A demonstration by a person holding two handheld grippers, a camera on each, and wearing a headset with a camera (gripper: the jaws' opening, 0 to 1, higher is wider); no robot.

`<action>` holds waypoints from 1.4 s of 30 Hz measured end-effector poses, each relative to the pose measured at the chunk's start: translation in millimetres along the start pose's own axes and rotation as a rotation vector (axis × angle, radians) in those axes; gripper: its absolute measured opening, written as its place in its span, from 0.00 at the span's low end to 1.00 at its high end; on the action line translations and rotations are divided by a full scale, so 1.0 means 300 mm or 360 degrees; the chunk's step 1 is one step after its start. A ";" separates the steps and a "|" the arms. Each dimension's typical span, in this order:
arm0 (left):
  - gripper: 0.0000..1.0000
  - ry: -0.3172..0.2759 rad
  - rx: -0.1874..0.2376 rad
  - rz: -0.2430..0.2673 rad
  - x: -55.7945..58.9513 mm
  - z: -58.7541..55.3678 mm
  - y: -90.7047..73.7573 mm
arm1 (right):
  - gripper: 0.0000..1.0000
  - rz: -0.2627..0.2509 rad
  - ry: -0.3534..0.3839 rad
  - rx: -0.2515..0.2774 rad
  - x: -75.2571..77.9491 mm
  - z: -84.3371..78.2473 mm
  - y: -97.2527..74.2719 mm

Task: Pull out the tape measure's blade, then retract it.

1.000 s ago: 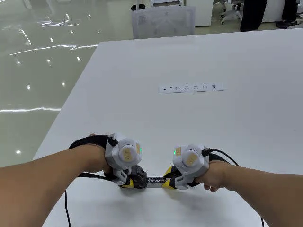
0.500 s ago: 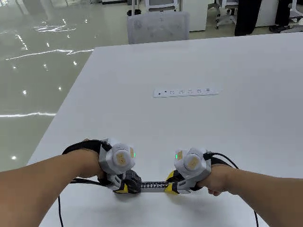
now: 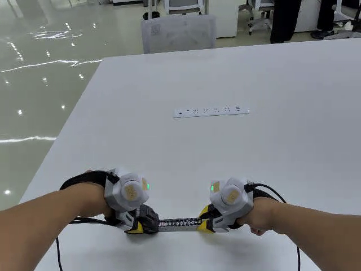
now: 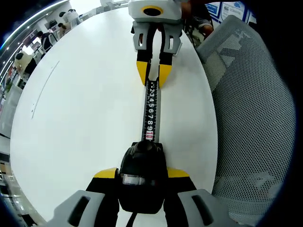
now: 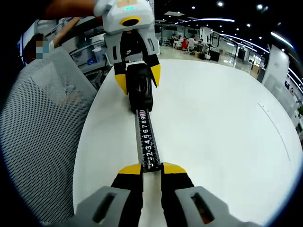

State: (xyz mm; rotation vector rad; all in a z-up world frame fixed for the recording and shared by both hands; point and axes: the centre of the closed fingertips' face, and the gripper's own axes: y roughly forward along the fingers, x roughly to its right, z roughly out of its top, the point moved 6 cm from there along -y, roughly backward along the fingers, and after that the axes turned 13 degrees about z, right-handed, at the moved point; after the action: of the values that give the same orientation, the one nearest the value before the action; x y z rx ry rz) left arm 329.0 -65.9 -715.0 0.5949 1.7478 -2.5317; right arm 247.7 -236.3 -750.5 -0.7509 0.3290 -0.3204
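A black tape measure case (image 4: pixel 142 176) sits between the yellow-tipped jaws of my left gripper (image 4: pixel 142 172), which is shut on it. Its blade (image 4: pixel 150 110) runs out about ten centimetres across the white table to my right gripper (image 4: pixel 151 72), whose jaws pinch the blade's end. In the right gripper view the blade (image 5: pixel 146 142) leads from my right gripper (image 5: pixel 151 167) to the case (image 5: pixel 140 87) in the left gripper (image 5: pixel 138 75). In the head view the left gripper (image 3: pixel 140 226) and right gripper (image 3: pixel 203 223) face each other near the table's front edge, with the blade (image 3: pixel 177 223) between them.
A white power strip (image 3: pixel 210 110) lies mid-table, far beyond the grippers. A grey mesh chair (image 3: pixel 178 31) stands at the table's far edge. Another mesh chair (image 4: pixel 251 118) is close behind the front edge. Black cables trail from both hands.
The grippers have drawn further apart, and more of the blade shows between them. The head camera has shifted, so the power strip sits lower and further left.
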 end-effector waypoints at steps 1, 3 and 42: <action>0.32 -0.0006 0.0001 0.0000 0.000 0.000 0.000 | 0.11 -0.0002 -0.0001 -0.0001 0.002 -0.003 -0.003; 0.32 -0.0018 0.0002 0.0002 -0.001 0.000 0.001 | 0.11 -0.0008 0.0009 -0.0003 0.008 -0.016 -0.015; 0.33 -0.0059 0.0079 -0.0018 -0.003 -0.008 0.002 | 0.11 -0.0068 0.0144 -0.0049 -0.001 -0.208 -0.211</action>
State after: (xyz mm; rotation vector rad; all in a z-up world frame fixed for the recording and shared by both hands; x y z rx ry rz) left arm 330.7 -64.2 -715.8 0.5379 1.6860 -2.5835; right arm 212.1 -317.6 -748.5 -0.7761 0.4045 -0.3914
